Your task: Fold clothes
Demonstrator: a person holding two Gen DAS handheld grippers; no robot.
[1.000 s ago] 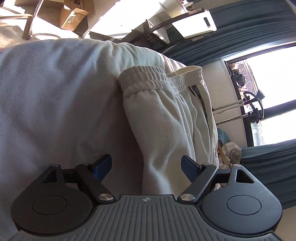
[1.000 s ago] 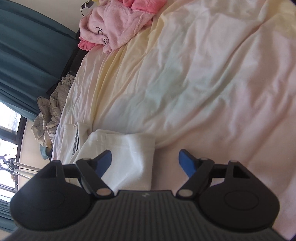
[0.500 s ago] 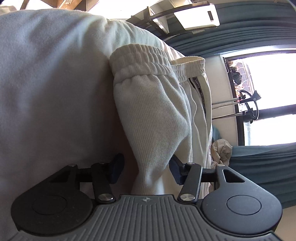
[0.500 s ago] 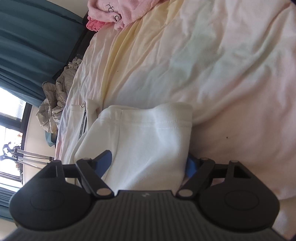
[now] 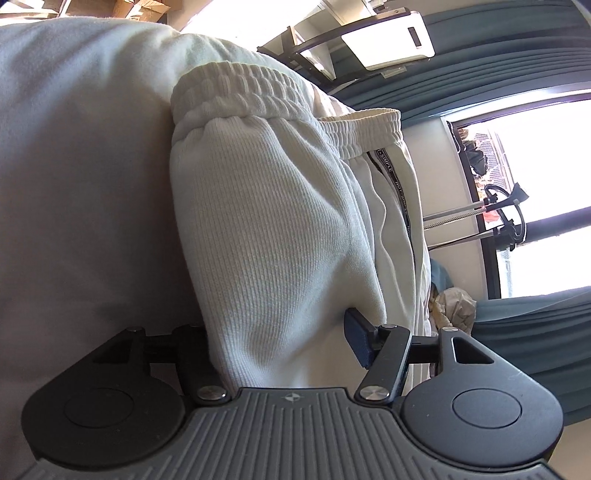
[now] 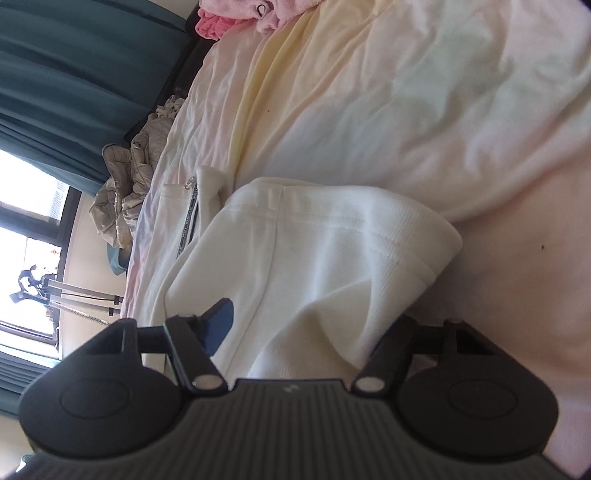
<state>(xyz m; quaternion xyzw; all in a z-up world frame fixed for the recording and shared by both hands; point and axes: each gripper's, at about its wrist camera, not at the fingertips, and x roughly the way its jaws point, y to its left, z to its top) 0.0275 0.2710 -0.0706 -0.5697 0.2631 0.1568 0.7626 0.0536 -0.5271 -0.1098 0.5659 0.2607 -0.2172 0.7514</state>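
White ribbed sweatpants (image 5: 280, 229) lie folded lengthwise on the pale bed sheet (image 5: 81, 192), elastic waistband (image 5: 243, 88) at the far end. My left gripper (image 5: 280, 343) straddles the near part of the pants; its jaws have closed in against the fabric, the left pad hidden behind it. In the right wrist view the hemmed leg end (image 6: 332, 258) of the same pants sits between the jaws of my right gripper (image 6: 310, 325), which press on the cloth; the right pad is hidden.
A pink garment (image 6: 240, 14) lies at the far end of the bed. A crumpled beige garment (image 6: 129, 166) sits by the teal curtains (image 6: 74, 74). A bright window (image 5: 535, 199) and a stand (image 5: 498, 214) are beside the bed.
Both grippers moved forward onto the sweatpants and closed from wide open until the jaws pinch the fabric. The leg end has risen slightly in the right gripper.
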